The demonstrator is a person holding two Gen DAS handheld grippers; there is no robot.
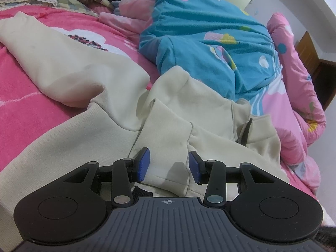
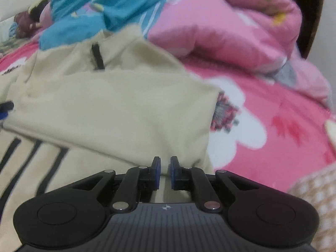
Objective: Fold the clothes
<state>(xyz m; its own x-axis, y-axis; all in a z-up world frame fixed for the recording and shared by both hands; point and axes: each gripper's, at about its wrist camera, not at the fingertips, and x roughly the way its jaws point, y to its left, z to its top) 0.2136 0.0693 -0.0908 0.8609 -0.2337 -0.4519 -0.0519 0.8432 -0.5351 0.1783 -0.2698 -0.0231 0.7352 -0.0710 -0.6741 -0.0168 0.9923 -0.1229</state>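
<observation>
On the pink bedspread [image 1: 25, 109] lies the cream jacket [image 1: 69, 67], one sleeve stretched away to the left. Only the left wrist view shows the left gripper [image 1: 169, 166] with fingers spread wide over a fold, gripping nothing. Only the right wrist view shows black stripes [image 2: 37, 157] and the right gripper [image 2: 165, 173], fingers nearly together; whether they pinch cloth I cannot tell.

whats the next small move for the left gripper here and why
Probably close the left gripper on the cream sweatshirt. Its jaws stand open with a fold of the cloth lying between the blue pads, so a pinch should catch it. The right gripper is nearly shut at the edge of the same garment, though whether it holds cloth is unclear.
</observation>
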